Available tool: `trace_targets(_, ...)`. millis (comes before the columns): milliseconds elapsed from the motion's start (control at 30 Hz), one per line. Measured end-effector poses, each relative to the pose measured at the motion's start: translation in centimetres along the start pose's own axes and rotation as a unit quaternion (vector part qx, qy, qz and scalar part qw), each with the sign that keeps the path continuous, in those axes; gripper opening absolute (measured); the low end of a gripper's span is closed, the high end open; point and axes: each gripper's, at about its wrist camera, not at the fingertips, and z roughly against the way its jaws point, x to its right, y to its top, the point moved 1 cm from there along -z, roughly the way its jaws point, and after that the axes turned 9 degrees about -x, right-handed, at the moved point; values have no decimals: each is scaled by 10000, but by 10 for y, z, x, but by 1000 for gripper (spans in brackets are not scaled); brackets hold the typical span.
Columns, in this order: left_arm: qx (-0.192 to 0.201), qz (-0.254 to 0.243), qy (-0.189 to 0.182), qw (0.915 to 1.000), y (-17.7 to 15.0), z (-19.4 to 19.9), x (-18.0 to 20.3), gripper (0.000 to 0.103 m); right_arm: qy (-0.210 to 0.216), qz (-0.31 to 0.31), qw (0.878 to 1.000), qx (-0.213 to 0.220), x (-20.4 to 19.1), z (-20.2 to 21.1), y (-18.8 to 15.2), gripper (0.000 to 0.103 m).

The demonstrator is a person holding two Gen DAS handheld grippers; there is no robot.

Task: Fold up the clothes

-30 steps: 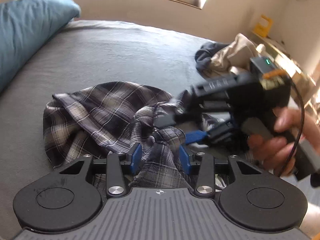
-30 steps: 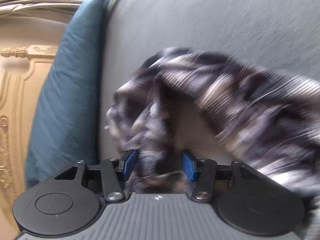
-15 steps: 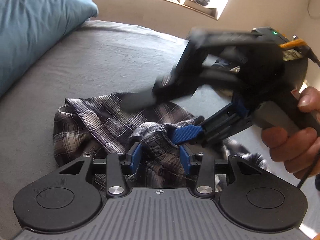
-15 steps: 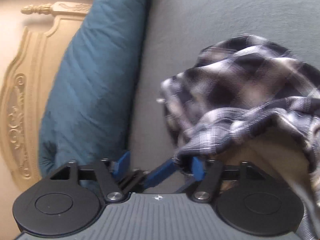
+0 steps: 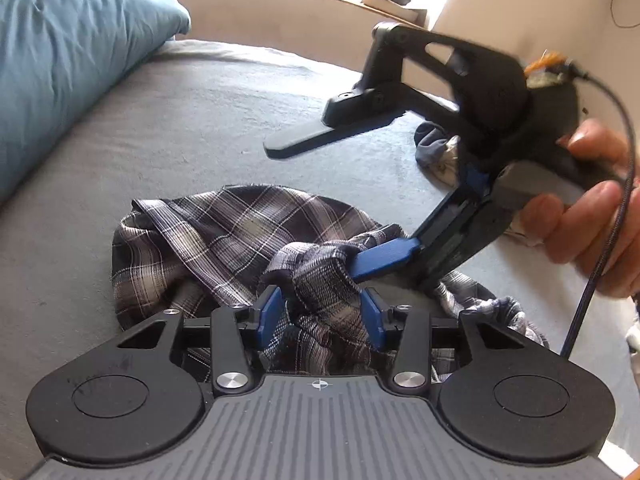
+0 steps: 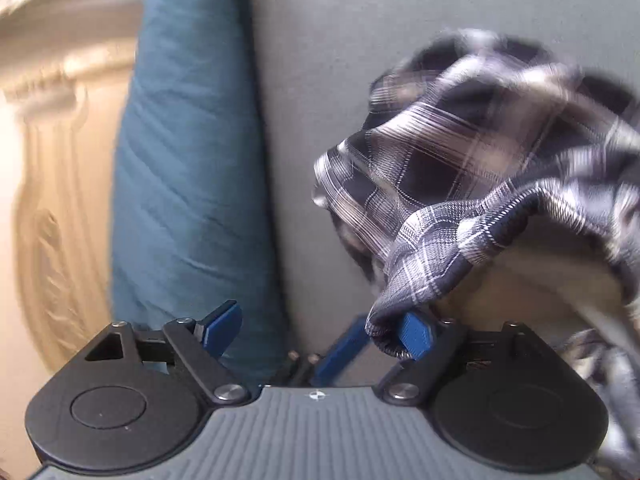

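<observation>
Plaid shirt (image 5: 240,240) lies crumpled on the grey bed (image 5: 180,120), a bunch of it clamped in the left gripper (image 5: 322,314). With the right gripper (image 6: 320,326) opening, cloth only drapes over one finger (image 6: 416,336); a pull could snag it there, or slip it from the left's hold.

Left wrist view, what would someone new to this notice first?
A rumpled dark plaid shirt lies bunched on the grey bed, a fold of it between the blue pads of the left gripper. Right above it the right gripper looms, held in a hand, jaws opening wide, its lower finger hooked in the cloth. A teal pillow fills the upper left.
</observation>
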Motion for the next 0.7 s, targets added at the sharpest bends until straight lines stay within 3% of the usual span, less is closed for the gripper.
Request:
trace_targets(133, 41, 7, -36, 10000, 1, 0, 4, 45, -91, 443, 9987, 230, -12, 37, -23, 90)
trace_targets(300, 65, -133, 133, 9998, 7, -12, 20, 45, -568, 812, 9856, 1372, 12, 95, -86, 88)
trace_targets(367, 39, -179, 370, 9991, 10, -20, 27, 45, -926, 907, 9753, 1791, 22, 111, -112, 80)
trace_targets(433, -31, -297, 696, 9971, 12, -30, 31, 42, -1601, 962, 9613, 2024, 30, 110, -136, 73)
trace_targets(533, -172, -482, 1124, 9923, 16, -42, 34, 30, -2504, 1375, 9331, 2182, 32, 99, -162, 66)
trace_targets(667, -220, -483, 1406, 9886, 16, -44, 29, 12, -3858, 1941, 8771, 2102, 22, 57, -149, 64)
trace_targets(700, -209, -434, 1418, 9887, 15, -41, 28, 10, -4014, 1990, 8705, 2036, 26, 49, -140, 60)
